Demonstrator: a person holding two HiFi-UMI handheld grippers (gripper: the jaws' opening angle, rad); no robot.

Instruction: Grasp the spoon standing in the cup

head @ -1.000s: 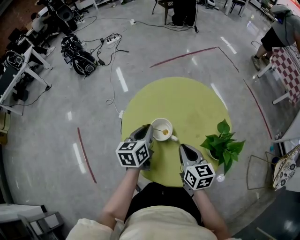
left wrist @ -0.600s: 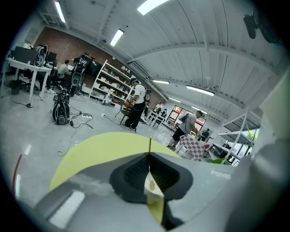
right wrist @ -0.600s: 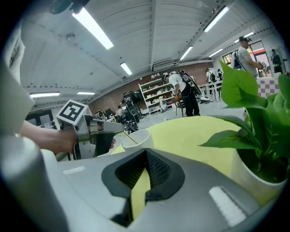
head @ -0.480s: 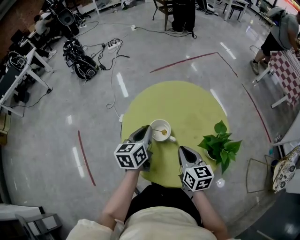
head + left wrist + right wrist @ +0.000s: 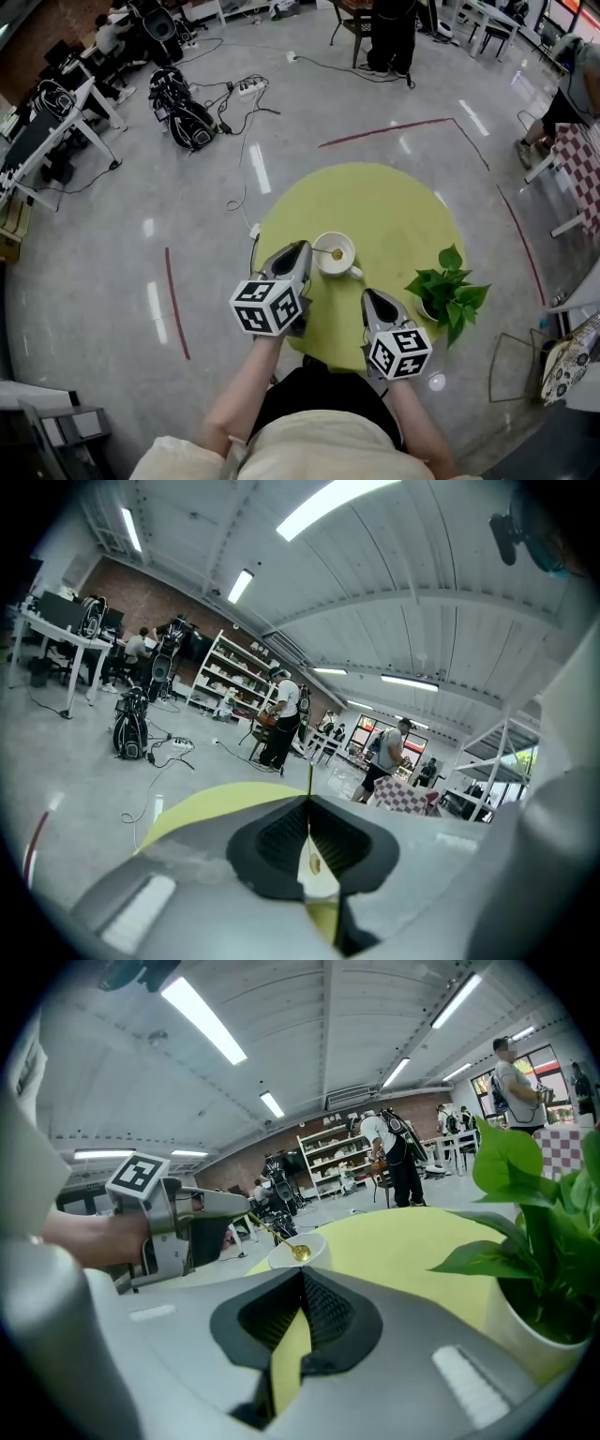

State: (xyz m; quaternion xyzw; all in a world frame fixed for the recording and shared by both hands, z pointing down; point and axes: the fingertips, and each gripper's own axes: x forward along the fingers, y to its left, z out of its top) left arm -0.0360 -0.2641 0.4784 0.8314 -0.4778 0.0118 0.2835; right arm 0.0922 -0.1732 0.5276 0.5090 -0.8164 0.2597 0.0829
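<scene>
The left tool point(image 5: 301, 251) is clenched tight on the thin handle of the gold spoon point(image 5: 298, 1252). The spoon leans, and its round end is at the mouth of the white cup point(image 5: 322, 265). The cup sits on the green table point(image 5: 394, 202). The right tool point(image 5: 367, 294) is closed with nothing in it, near the cup and beside a leafy plant point(image 5: 448, 291).

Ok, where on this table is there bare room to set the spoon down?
The far half of the green table, beyond the cup, is bare. A narrower bare strip lies between the cup and the potted plant. The near edge is crowded by the left hand-held gripper, the right hand-held gripper, cup and plant.
</scene>
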